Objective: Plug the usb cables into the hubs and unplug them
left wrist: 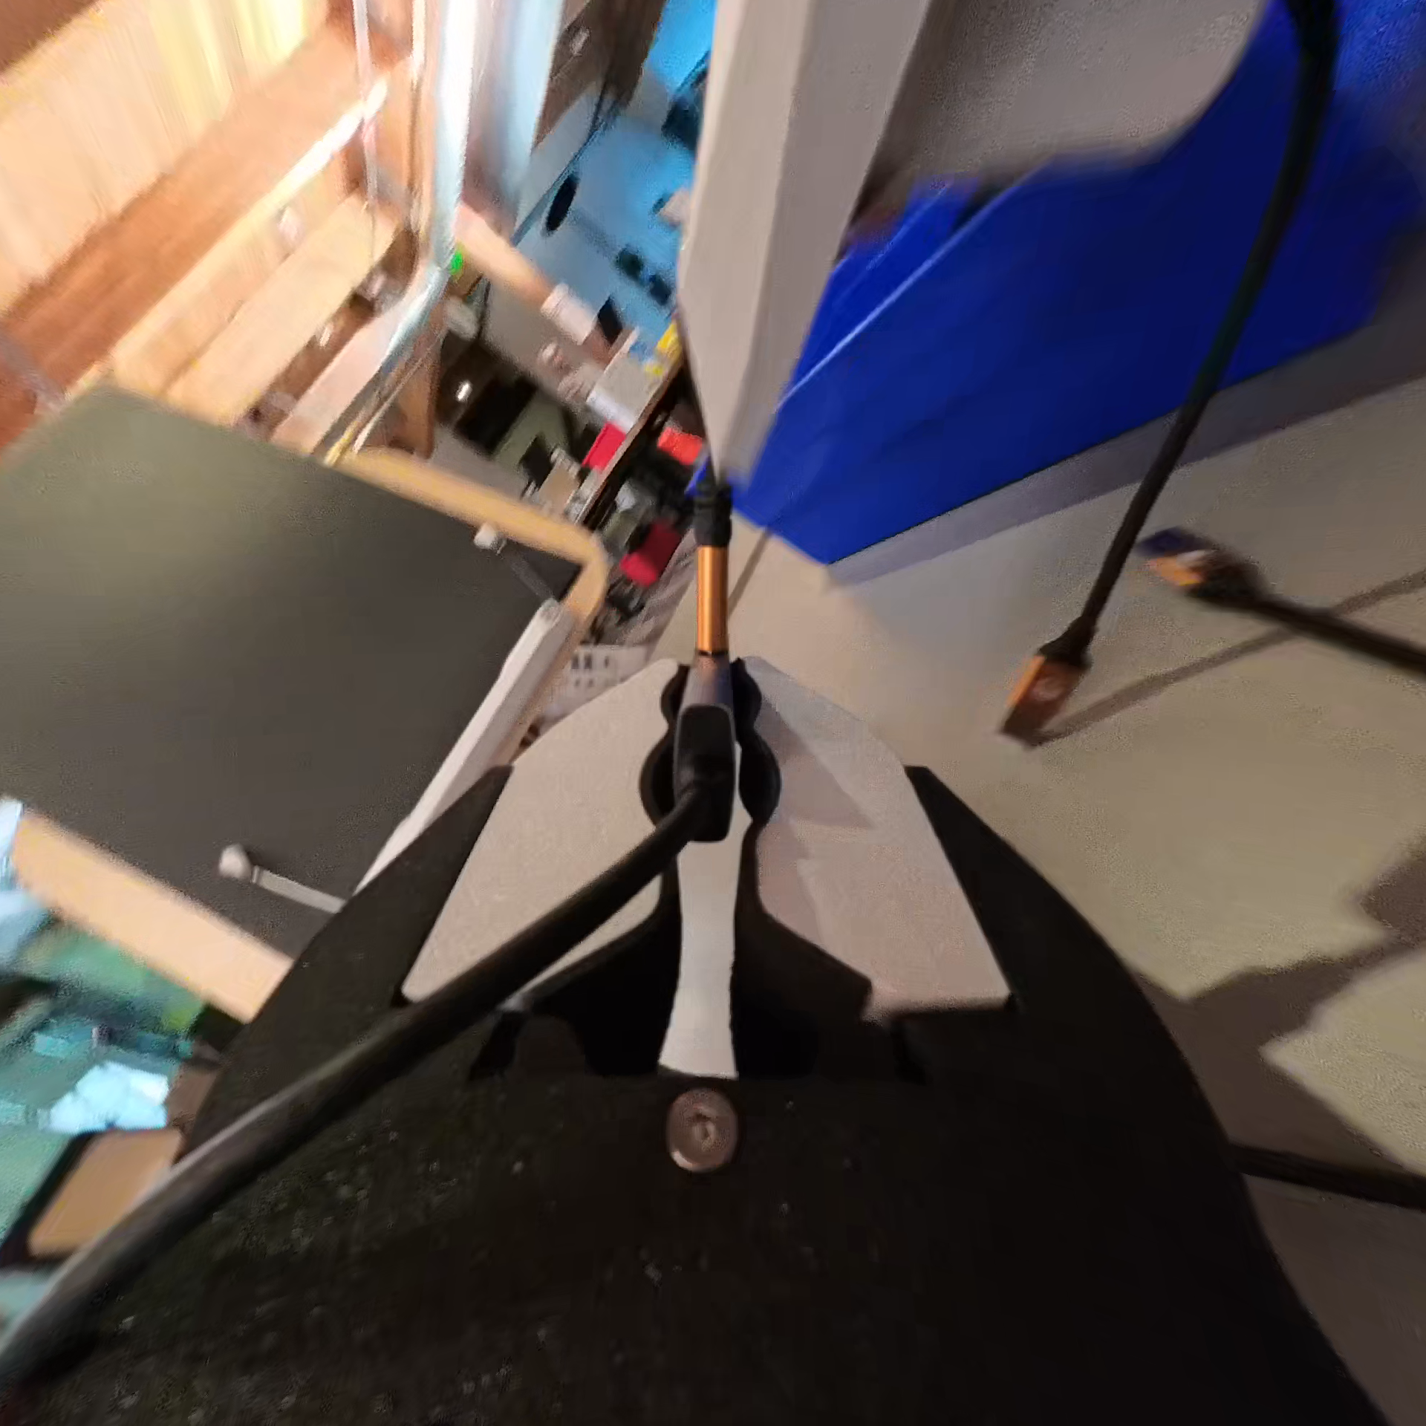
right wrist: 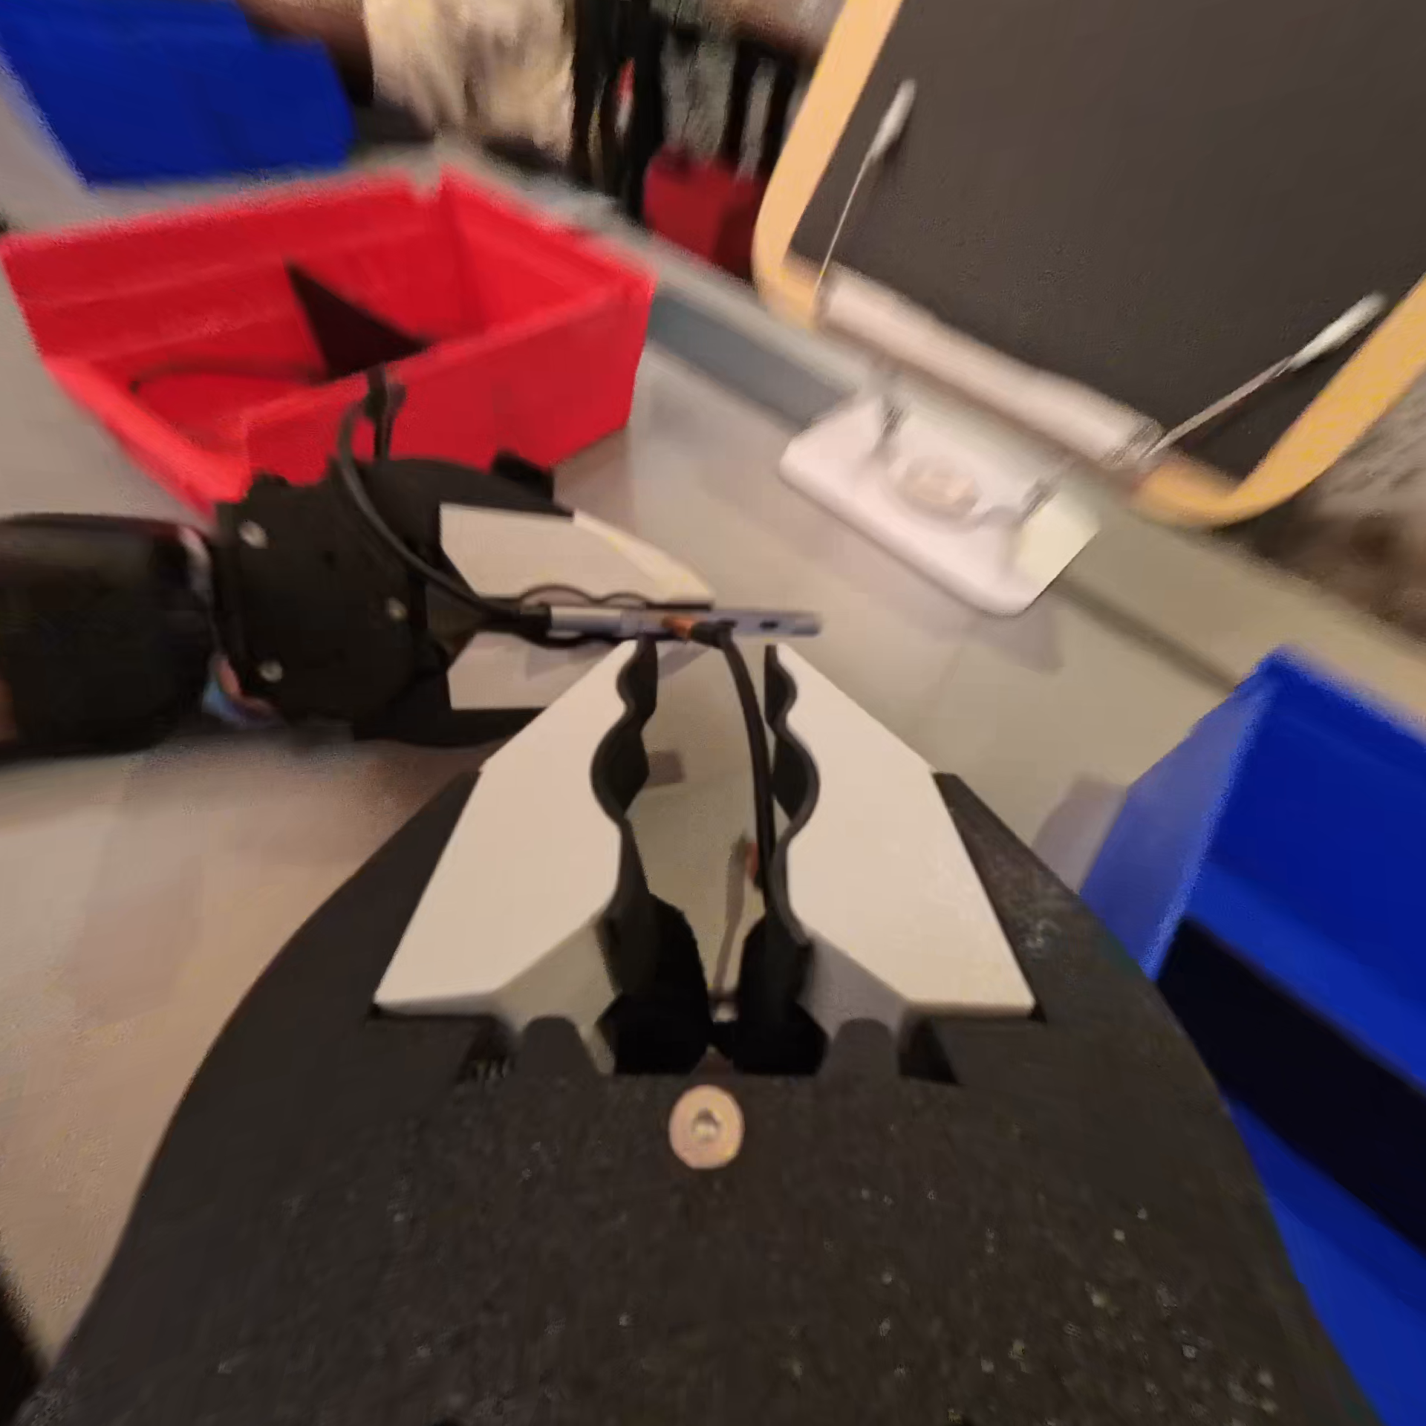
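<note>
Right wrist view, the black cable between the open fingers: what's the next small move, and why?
Probably close the right gripper on the black cable: its jaws stand open with the cable running between them, while the left gripper is shut on the grey plug just ahead.

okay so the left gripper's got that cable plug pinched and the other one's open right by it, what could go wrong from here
1. The left gripper pinches the plug only near its fingertips, so the plug may twist or slip.
2. A black cable runs between the open right gripper fingers; closing could trap it instead of the grey adapter.
3. Both views are motion-blurred, so alignment looks uncertain.
</note>
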### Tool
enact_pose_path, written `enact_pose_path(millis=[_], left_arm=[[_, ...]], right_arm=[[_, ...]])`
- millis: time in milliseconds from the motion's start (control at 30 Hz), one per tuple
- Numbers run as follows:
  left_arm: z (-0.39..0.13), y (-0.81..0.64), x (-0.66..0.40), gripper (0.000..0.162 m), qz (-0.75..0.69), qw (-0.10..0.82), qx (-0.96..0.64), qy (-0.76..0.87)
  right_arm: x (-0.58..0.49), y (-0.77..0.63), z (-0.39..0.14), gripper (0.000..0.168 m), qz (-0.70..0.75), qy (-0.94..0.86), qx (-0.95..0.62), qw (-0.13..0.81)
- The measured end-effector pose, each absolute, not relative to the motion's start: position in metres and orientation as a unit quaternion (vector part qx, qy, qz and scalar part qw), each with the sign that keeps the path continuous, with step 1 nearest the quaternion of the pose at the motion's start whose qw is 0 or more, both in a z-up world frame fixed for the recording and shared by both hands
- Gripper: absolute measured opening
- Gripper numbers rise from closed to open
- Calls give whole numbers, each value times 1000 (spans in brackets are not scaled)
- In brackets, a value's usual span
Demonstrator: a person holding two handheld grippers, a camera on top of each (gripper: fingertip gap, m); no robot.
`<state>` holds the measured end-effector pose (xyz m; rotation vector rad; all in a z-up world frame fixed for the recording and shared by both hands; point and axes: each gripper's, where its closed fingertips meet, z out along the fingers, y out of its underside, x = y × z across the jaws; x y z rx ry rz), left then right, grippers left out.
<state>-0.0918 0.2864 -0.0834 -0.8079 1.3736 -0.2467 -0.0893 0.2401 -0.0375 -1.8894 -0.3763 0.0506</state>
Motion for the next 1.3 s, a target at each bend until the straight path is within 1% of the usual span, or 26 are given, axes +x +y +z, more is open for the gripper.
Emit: enact_pose_path(millis=[33,67,100,133,200,267,333,467,567,633,667,733,800,900,1033,1100,1167,1233,1300], left_arm=[[-80,304,-98,9,-115,697,-387,593],[-77,321,-103,9,-116,699,-419,567],[-76,334,-107,10,-122,698,-450,544],[-76,342,-109,10,-138,692,-474,527],[-80,350,-111,9,-155,682,-499,512],[-83,353,-111,9,-149,681,-503,510],[-85,351,-111,9,-166,675,-504,512],[-81,354,-114,9,-167,682,-504,504],[-84,356,-114,9,-167,677,-507,506],[-87,355,-113,9,-171,669,-512,510],[-88,355,-112,9,-172,667,-514,512],[-89,353,-111,9,-172,666,-510,517],[-89,351,-110,9,-169,668,-499,525],[-87,339,-106,10,-179,675,-454,554],[-87,310,-100,9,-129,709,-314,617],[-86,294,-99,10,-107,723,-251,635],[-81,278,-99,10,-92,733,-205,643],[-77,260,-100,9,-83,739,-159,650],[-76,242,-100,9,-84,737,-120,660]], right_arm=[[-91,239,-16,25,-1,-156,-777,609],[-96,235,-2,20,-10,-152,-758,635],[-105,231,1,14,0,-148,-750,645],[-116,229,-7,12,22,-142,-757,638],[-138,233,-56,15,63,-138,-802,578],[-145,243,-115,26,55,-132,-851,505],[-154,255,-151,32,62,-124,-878,457],[-160,280,-182,31,28,-107,-908,405],[-156,288,-193,24,20,-75,-921,381],[-154,291,-194,18,8,-72,-920,386],[-155,291,-195,11,7,-80,-919,386],[-159,287,-194,11,21,-92,-919,382],[-165,275,-192,10,59,-105,-918,377],[-155,252,-167,10,69,-143,-900,406],[-134,202,-99,10,88,-188,-872,444],[-123,175,-64,10,111,-192,-866,449],[-102,160,-35,10,83,-190,-864,459],[-88,156,-22,9,59,-202,-866,453],[-76,161,-31,9,37,-213,-881,420]])
